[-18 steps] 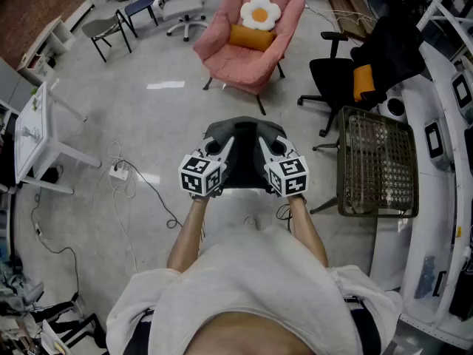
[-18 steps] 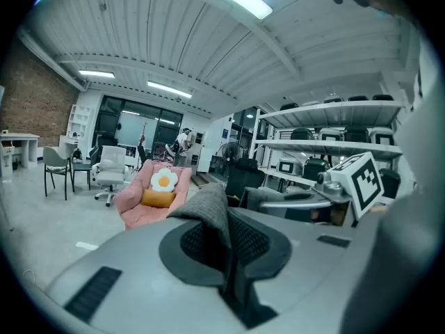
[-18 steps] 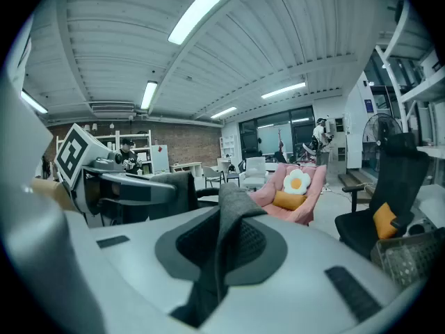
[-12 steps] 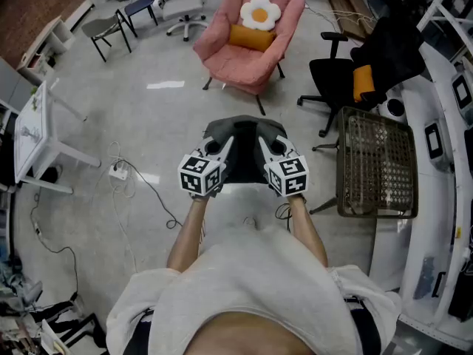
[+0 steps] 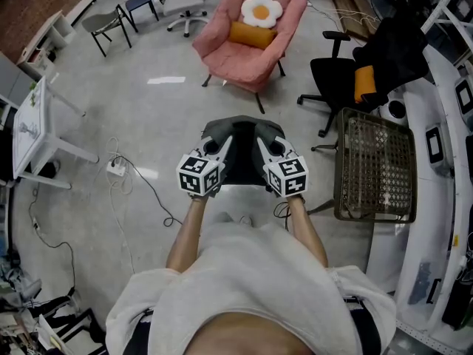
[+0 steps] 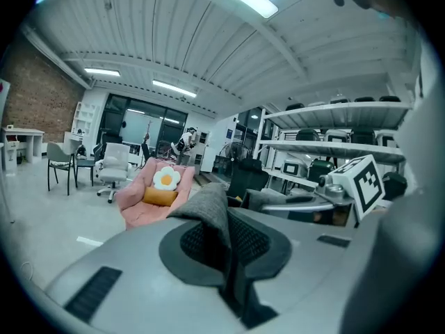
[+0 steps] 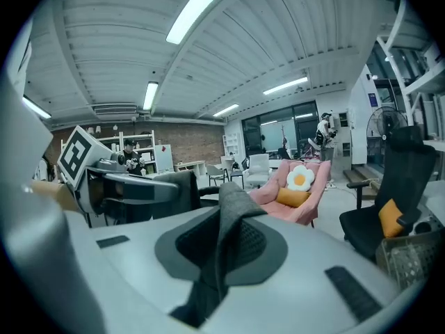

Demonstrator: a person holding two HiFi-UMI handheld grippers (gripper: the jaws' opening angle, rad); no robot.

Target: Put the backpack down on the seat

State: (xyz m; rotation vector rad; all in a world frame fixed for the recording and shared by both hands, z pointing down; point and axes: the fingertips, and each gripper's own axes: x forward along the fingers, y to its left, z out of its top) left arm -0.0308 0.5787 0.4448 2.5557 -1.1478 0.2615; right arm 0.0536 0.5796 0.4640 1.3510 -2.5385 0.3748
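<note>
A dark grey backpack [image 5: 242, 148] hangs in front of me above the floor, held up by both grippers. My left gripper [image 5: 220, 148] is shut on a fold of its grey fabric [image 6: 208, 211]. My right gripper [image 5: 264, 148] is shut on another fold of the backpack [image 7: 233, 218]. The two grippers sit side by side, close together. A pink armchair [image 5: 247, 50] stands ahead across open floor, with a flower cushion [image 5: 261, 10] and an orange pillow [image 5: 250, 35] on its seat; it also shows as the armchair [image 6: 149, 197] and the armchair [image 7: 295, 193].
A black office chair [image 5: 344, 76] with dark clothing stands at the right. A wire basket [image 5: 375, 165] sits close to my right side. A white table [image 5: 37, 135] is at the left, and a power strip [image 5: 116, 170] with cables lies on the floor.
The grippers and backpack stay in the same grip. The view has shifted slightly, with the armchair and floor sliding a little.
</note>
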